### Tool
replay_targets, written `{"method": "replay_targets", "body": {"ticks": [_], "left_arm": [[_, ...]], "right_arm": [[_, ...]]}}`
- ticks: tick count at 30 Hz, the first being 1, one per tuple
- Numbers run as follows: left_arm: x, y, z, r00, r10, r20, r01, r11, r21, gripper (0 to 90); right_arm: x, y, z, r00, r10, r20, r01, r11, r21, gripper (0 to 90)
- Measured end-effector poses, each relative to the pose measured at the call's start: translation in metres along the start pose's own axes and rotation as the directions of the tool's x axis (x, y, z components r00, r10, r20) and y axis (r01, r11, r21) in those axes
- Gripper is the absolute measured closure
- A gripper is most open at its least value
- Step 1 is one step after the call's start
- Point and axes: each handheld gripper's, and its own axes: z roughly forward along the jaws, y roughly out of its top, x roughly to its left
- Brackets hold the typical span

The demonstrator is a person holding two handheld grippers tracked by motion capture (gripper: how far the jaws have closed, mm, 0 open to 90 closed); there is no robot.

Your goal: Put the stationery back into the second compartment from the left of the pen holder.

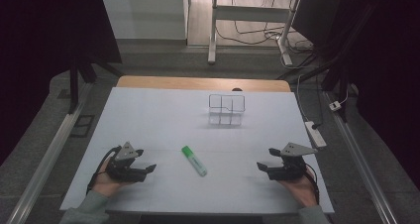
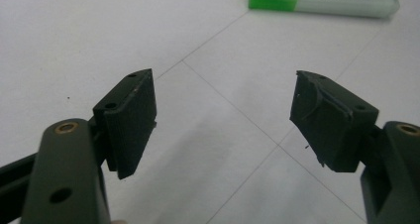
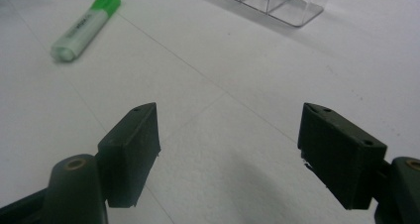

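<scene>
Both grippers rest low in the frame, jaws spread apart and holding nothing.

From the high view, my left gripper (image 1: 142,163) sits at lower left and my right gripper (image 1: 265,161) at lower right on the white table (image 1: 158,115). Between them, just below centre, lies a green highlighter (image 1: 193,160), apart from both. Farther up, right of centre, stands a clear divided holder (image 1: 226,109).

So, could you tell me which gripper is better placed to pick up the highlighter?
Probably the left gripper: its open jaws lie nearer the highlighter than the right gripper, though narrowly.
</scene>
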Motion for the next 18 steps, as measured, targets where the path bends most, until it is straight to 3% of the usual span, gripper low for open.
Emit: {"method": "replay_targets", "body": {"ticks": [2, 5, 6, 18], "left_arm": [[-0.001, 0.0, 0.0, 1.0, 0.001, -0.002, -0.001, 1.0, 0.0, 25.6], [0.0, -0.001, -0.001, 1.0, -0.003, 0.003, 0.003, 1.0, -0.008, 25.4], [-0.001, -0.001, -0.001, 0.9999, -0.012, 0.006, 0.012, 0.9998, -0.015, 25.2], [0.0, -0.002, 0.0, 0.9999, -0.012, 0.006, 0.012, 0.9999, -0.011, 24.9]], "right_arm": [[0.001, 0.003, -0.001, 0.9997, 0.021, -0.016, -0.022, 1.0, -0.023, 23.8], [0.006, 0.011, -0.002, 0.9998, 0.014, -0.016, -0.015, 0.999, -0.043, 24.6], [0.008, 0.015, 0.0, 0.9988, 0.034, -0.035, -0.036, 0.998, -0.055, 25.1], [0.023, 0.036, 0.013, 0.999, 0.03, -0.033, -0.031, 0.999, -0.038, 27.7]]}}
